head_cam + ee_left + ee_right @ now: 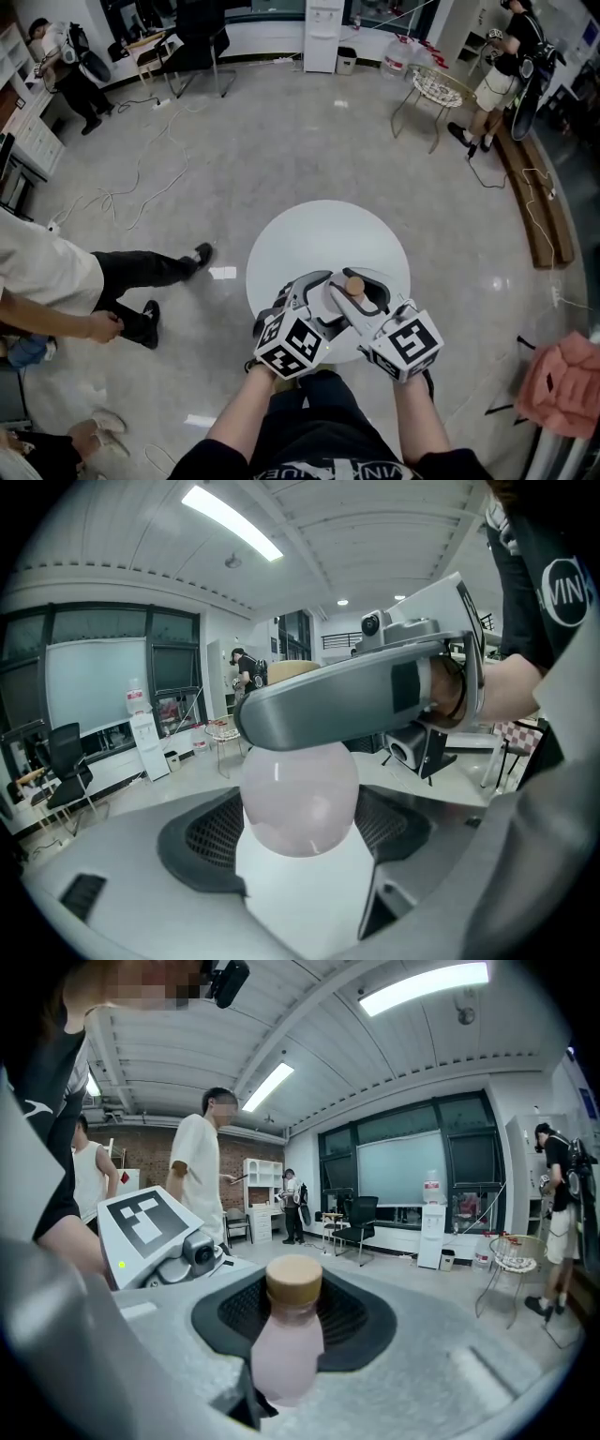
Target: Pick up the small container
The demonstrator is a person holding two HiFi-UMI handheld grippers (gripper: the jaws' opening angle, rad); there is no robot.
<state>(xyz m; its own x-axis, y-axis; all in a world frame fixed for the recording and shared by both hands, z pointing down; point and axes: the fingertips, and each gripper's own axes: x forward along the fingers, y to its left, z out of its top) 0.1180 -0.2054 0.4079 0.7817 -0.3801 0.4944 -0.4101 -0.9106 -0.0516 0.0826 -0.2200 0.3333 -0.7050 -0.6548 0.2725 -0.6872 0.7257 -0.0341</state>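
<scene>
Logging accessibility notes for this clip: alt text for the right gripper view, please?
A small pale pink bottle with a tan cap stands upright, gripped by the right gripper against its black pad. The left gripper, with its marker cube, sits at left; people stand in an office behind.

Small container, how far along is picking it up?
Done: the left gripper and right gripper both grip the small container. In hand: it appears held off the white table; the right gripper view shows nothing beneath it. Left: little, perhaps raising it higher.
</scene>
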